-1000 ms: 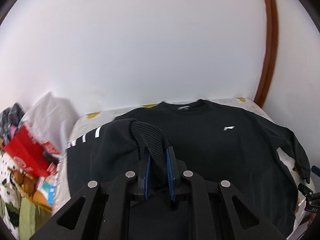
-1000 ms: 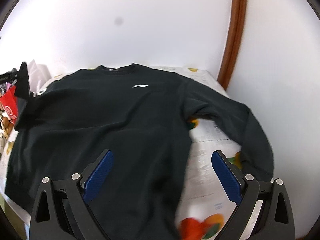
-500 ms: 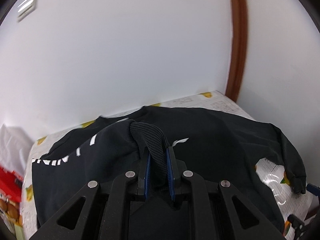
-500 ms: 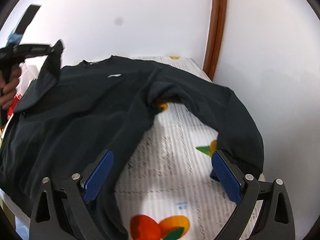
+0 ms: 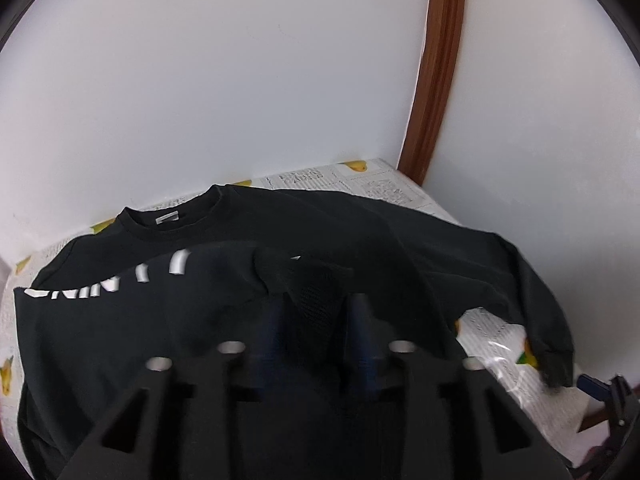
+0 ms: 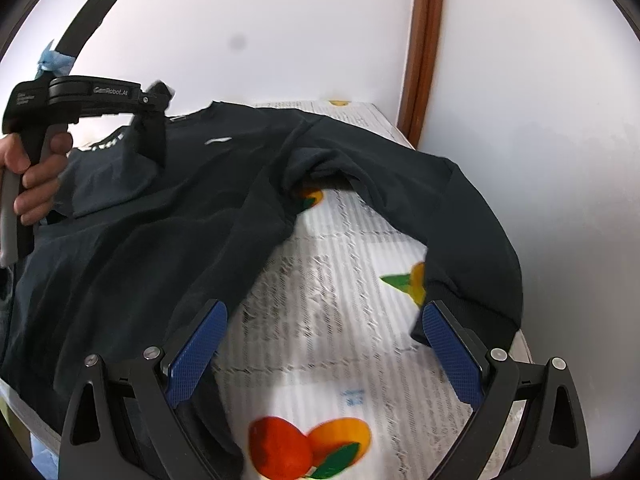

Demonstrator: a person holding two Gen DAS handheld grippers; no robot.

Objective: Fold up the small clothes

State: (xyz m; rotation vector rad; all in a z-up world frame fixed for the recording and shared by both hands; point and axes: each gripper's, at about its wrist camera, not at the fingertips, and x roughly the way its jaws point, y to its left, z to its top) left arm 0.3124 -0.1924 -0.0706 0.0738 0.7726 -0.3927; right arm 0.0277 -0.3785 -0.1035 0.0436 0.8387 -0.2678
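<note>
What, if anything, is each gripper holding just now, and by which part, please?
The left gripper is shut on the black sweatshirt, pinching its ribbed sleeve cuff. The right gripper is open, holding nothing.

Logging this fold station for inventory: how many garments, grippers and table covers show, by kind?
Sweatshirt: 1
Grippers: 2, left gripper and right gripper
Tablecloth: 1
Total: 4

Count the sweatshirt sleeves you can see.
2. One sleeve curves along the table's right side, its cuff beside the open right tool. The other sleeve is pinched in the left tool, folded over the chest.
</note>
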